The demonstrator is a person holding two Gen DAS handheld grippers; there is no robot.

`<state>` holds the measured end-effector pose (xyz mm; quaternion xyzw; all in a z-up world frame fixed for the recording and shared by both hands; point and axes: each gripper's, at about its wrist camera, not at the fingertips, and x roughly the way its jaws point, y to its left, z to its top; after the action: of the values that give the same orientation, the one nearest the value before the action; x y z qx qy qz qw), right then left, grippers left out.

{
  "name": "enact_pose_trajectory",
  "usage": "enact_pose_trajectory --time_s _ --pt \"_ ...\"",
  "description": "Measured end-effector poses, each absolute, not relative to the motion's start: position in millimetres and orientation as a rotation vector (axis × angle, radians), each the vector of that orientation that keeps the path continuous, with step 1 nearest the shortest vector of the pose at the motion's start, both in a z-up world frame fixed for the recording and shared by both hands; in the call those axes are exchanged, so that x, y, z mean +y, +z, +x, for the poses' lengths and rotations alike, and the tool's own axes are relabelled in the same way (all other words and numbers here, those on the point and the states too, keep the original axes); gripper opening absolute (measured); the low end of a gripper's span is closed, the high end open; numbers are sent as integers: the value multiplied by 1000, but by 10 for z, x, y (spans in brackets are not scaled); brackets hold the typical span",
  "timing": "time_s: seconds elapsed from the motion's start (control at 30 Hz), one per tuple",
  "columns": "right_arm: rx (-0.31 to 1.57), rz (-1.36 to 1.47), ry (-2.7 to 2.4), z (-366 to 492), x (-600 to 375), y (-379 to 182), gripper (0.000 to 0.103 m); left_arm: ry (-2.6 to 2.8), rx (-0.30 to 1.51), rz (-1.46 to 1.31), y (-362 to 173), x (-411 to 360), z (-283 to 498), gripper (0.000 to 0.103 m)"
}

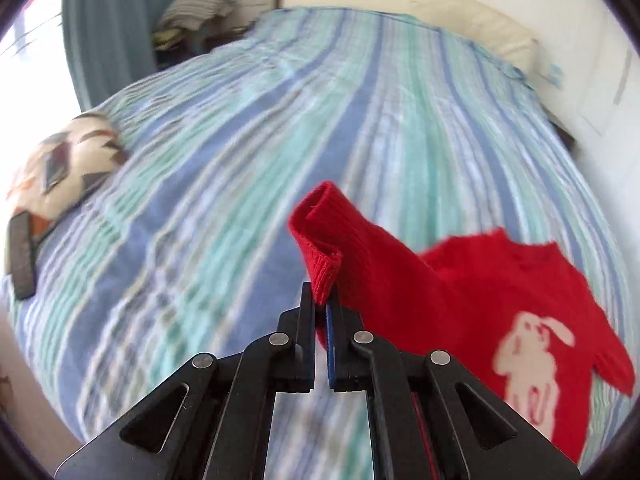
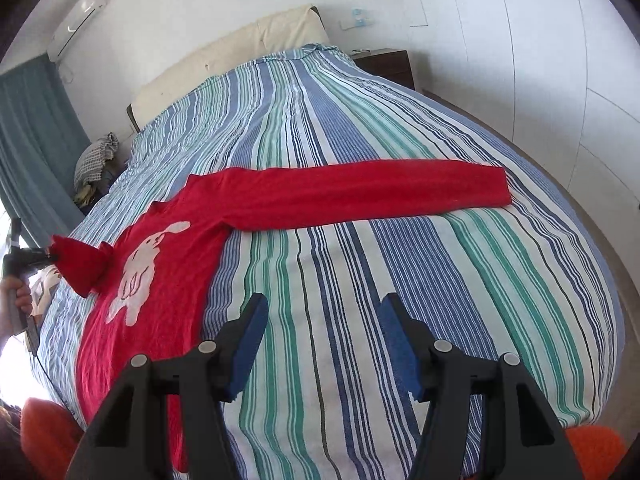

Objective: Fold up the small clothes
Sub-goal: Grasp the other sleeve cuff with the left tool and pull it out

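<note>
A small red knit sweater (image 2: 172, 256) with a white rabbit on its chest lies on the striped bed (image 2: 360, 272). Its right sleeve (image 2: 360, 192) lies stretched out flat toward the right. My left gripper (image 1: 322, 300) is shut on the cuff of the left sleeve (image 1: 320, 236) and holds it lifted above the bed, with the sweater body (image 1: 500, 292) to its right. The left gripper also shows at the far left of the right wrist view (image 2: 48, 258). My right gripper (image 2: 324, 312) is open and empty above the bedspread, just right of the sweater's hem.
A patterned cushion (image 1: 60, 164) and a dark flat object (image 1: 22, 256) lie at the bed's left edge. A cream headboard (image 2: 240, 48) stands at the far end, a dark nightstand (image 2: 388, 66) to its right, and a pile of clothes (image 2: 96, 160) by the teal curtain (image 2: 32, 144).
</note>
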<state>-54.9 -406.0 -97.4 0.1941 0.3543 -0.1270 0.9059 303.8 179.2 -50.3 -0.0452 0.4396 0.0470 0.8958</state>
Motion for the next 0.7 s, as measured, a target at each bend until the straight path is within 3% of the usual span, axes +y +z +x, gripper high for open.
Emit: enact_pose_trajectory --time_s 0.23,0.5,0.7 --pt "781 347 -266 -433 -3948 -1054 59 472 1011 -142 -1128 2980 2934 2" --pt "819 352 -300 -382 -3999 -1151 59 547 1117 -184 -1731 3183 2831 2" --pt "864 338 -329 -326 -4021 -1218 59 531 1121 -111 -1821 3115 2866 3"
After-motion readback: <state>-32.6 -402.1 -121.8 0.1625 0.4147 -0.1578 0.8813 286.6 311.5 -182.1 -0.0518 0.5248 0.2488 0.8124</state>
